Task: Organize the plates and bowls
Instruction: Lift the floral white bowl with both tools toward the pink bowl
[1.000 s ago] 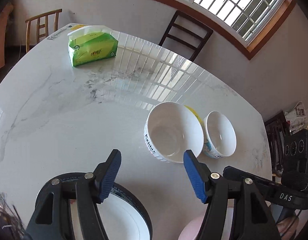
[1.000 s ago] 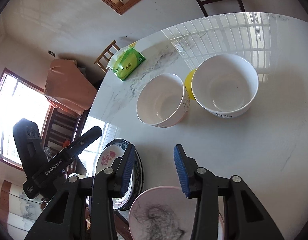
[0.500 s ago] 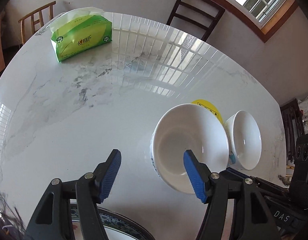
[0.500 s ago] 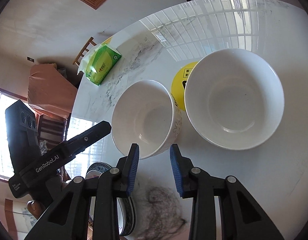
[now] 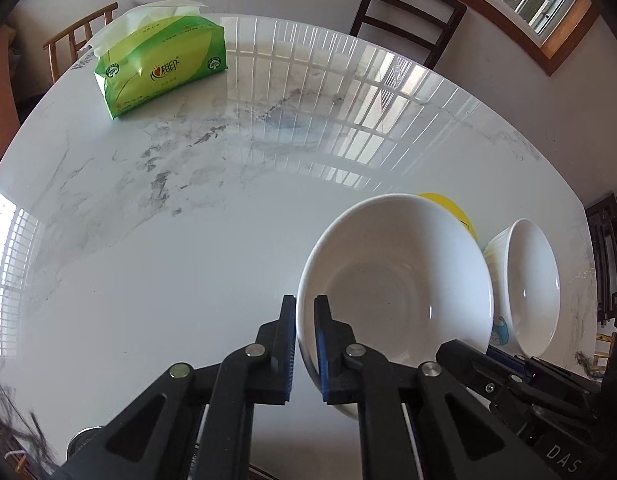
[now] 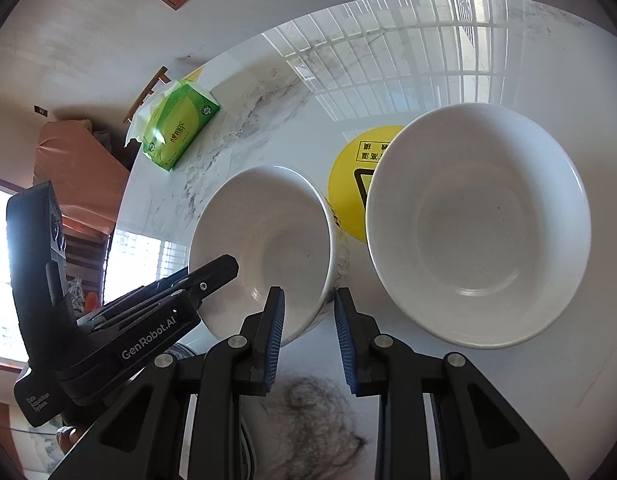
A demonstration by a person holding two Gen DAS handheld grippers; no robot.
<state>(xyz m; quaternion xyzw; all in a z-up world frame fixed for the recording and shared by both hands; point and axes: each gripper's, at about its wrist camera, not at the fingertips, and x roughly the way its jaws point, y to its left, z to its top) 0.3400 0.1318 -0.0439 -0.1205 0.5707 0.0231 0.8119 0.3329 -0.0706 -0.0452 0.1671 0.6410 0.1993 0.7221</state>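
Note:
Two white bowls stand side by side on the marble table [image 5: 188,240]. My left gripper [image 5: 305,312] is shut on the left rim of the left bowl [image 5: 392,300], one pad inside and one outside. In the right wrist view the left gripper [image 6: 222,270] reaches that left bowl [image 6: 268,240] from the left. My right gripper [image 6: 308,304] straddles its near right wall; its jaws are closing, with a small gap still showing at the outer pad. The right gripper [image 5: 480,354] sits between the two bowls. The right bowl [image 5: 528,284] [image 6: 480,232] stands untouched.
A round yellow sticker [image 6: 352,184] lies on the table behind the bowls. A green tissue pack [image 5: 164,68] stands at the far left. A dark chair [image 5: 408,12] and a light wooden chair [image 5: 76,36] stand beyond the table. A pale dish with a dark wispy pattern [image 6: 308,412] lies under my right gripper.
Both grippers came down and forward onto the left bowl. The left jaws went from wide open to shut on its rim. The right jaws narrowed around its wall. The plates slid below the views.

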